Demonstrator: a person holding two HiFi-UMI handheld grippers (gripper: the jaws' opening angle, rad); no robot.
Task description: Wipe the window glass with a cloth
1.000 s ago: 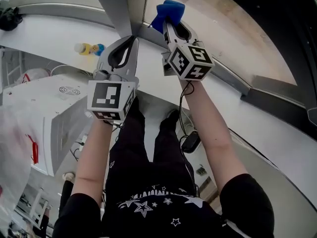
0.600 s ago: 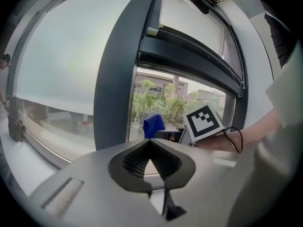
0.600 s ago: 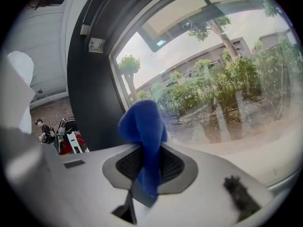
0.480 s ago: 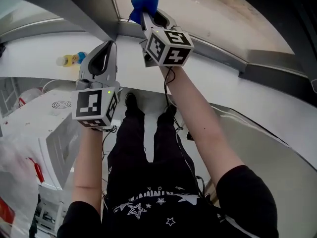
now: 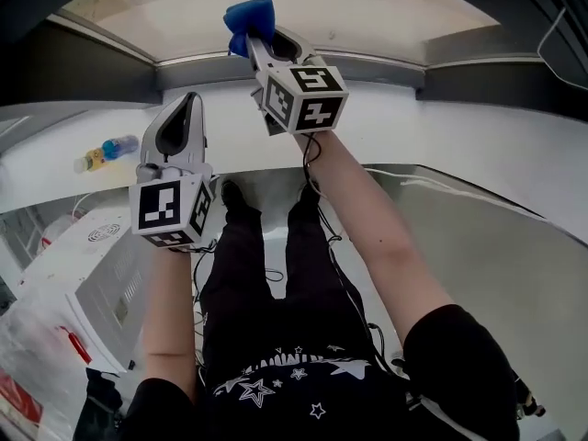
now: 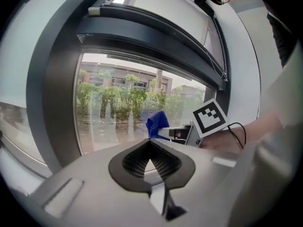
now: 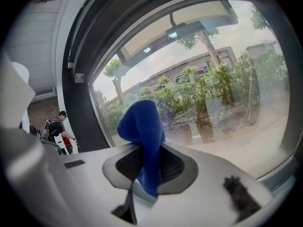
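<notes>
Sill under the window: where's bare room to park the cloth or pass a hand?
Widest bare stretch: white sill right of the right tool, below the dark frame. Narrower strip between the bottle and the left tool. Crowded at centre: both tools, with the blue cloth in the right one.

Daylight came through the window glass (image 7: 227, 79); indoors was evenly bright, shadows soft; heavy fisheye bending, dark vignette at edges; near foreground blurred in gripper views.
</notes>
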